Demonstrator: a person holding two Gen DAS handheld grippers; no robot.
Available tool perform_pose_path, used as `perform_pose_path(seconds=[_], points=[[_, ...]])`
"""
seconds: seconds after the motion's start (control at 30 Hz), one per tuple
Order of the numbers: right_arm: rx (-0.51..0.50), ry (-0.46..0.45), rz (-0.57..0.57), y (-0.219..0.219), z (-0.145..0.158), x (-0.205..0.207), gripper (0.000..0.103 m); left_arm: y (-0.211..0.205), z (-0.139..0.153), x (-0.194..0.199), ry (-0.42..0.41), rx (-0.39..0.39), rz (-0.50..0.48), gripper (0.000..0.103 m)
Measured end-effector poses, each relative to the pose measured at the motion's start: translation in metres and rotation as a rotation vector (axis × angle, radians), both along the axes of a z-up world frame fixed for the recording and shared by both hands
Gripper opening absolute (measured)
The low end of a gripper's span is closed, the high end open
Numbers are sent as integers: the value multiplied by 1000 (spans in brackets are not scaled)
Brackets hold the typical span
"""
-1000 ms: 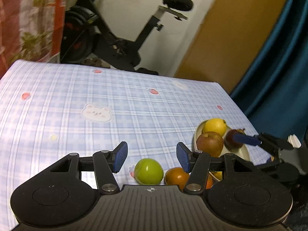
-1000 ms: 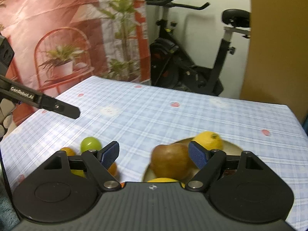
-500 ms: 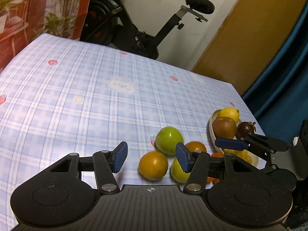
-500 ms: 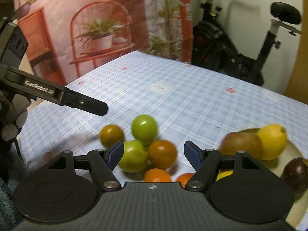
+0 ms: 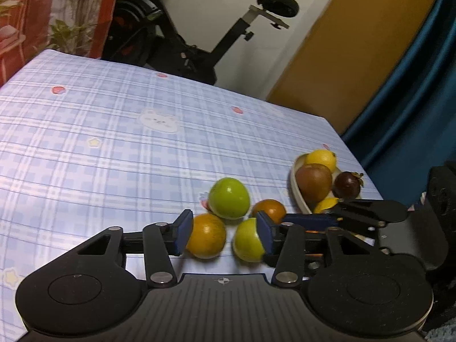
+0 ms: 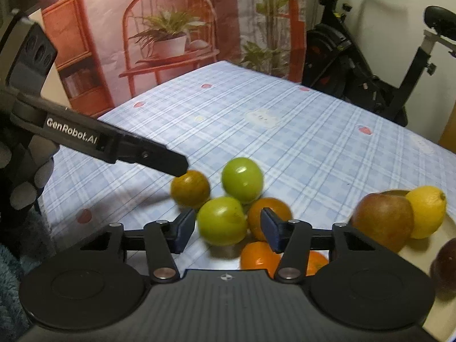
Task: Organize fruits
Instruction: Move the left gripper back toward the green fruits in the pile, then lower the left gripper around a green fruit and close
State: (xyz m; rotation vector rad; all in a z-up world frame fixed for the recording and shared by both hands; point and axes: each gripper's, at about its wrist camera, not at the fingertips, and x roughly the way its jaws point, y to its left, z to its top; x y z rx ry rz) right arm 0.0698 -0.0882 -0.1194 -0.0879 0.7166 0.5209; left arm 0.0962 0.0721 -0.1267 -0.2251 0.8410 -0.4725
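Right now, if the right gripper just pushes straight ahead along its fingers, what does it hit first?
Probably the near green fruit. It already sits between the closing jaws of the right gripper, pads not yet pressing it. An orange sits just beside it, so depth there is uncertain.

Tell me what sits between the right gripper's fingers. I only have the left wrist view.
Observer: A green fruit lies between the closing jaws of the right gripper. The pads are not pressing on it yet.
Operator: Is anything hidden near that gripper?
Observer: A bright orange lies on the cloth just below its right finger, close to the camera.
Operator: What holds the left gripper?
Observer: A hand, in what looks like a grey glove, shows at the left edge of the right wrist view.
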Motion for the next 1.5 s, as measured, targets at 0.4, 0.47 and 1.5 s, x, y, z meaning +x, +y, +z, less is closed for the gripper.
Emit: perform_pose_path(seconds=[0.4, 0.47, 1.5], points=[[-34, 15, 34, 11, -9, 4, 52, -34, -11, 17, 22, 2, -163, 49], [-28, 20, 34, 9, -9, 3, 52, -38, -11, 17, 19, 16, -182, 49], [-43, 15, 26, 16, -15, -7, 52, -33, -41, 12, 92, 33, -177, 41]])
